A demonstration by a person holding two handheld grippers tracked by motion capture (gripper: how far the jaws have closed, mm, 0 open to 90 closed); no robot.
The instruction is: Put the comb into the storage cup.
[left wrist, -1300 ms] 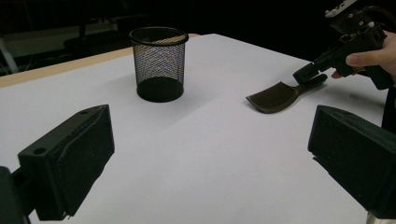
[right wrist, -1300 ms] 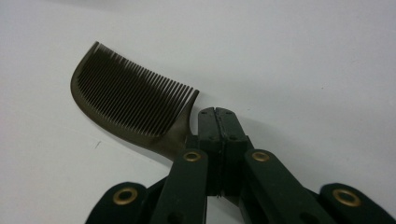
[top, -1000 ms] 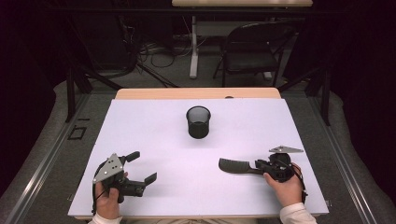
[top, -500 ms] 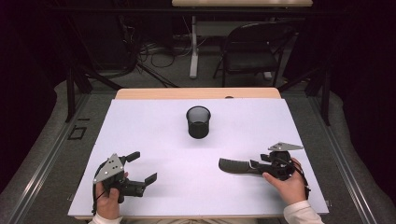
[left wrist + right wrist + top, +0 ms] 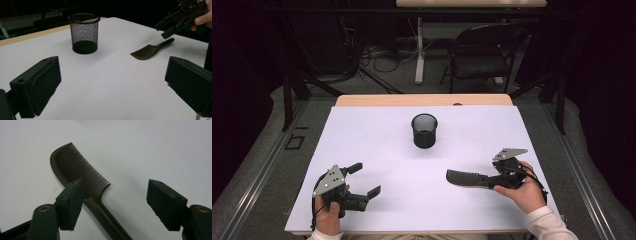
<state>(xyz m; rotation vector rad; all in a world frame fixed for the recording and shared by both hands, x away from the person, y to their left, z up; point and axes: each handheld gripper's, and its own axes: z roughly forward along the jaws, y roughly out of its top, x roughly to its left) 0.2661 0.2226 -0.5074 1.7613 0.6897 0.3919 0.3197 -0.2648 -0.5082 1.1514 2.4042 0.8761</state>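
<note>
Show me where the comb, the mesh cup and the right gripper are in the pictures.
comb [image 5: 75, 168]: right gripper view, on the middle of the teeth.
mesh cup [image 5: 424, 132]: high view, on the outer mesh wall.
right gripper [image 5: 115, 203]: right gripper view, midway between its open jaws.

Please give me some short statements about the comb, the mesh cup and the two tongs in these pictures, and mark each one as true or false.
1. The comb lies flat on the white table. True.
2. The comb is standing inside the mesh cup. False: it lies on the table, apart from the cup, nearer the person.
3. The right tongs are open, with the comb's handle between the jaws. True.
4. The right tongs have already lifted the comb. False: the comb rests on the table and the jaws are not closed on it.
5. The left tongs are shut on the mesh cup. False: they are open, holding nothing, far from the cup.
</note>
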